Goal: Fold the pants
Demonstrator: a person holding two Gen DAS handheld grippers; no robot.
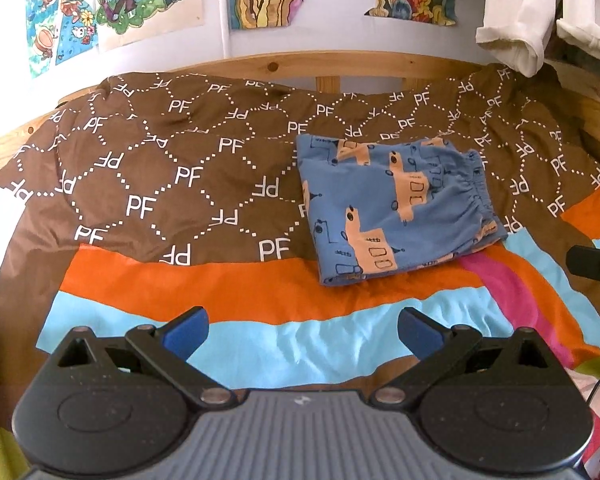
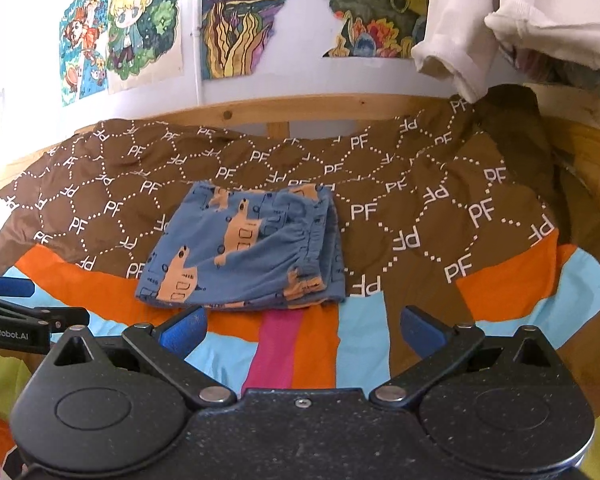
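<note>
Blue patterned pants, folded, on bedspread

Your left gripper shows only partly at the right wrist view's left edge; your right gripper is just a dark sliver at the left wrist view's right edge; the white garments and wall drawings run off the top.

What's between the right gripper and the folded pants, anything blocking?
Nothing visible. The right gripper, jaws open and empty, faces the pants across bare bedspread. The left gripper sits off to the left, outside that path.
</note>
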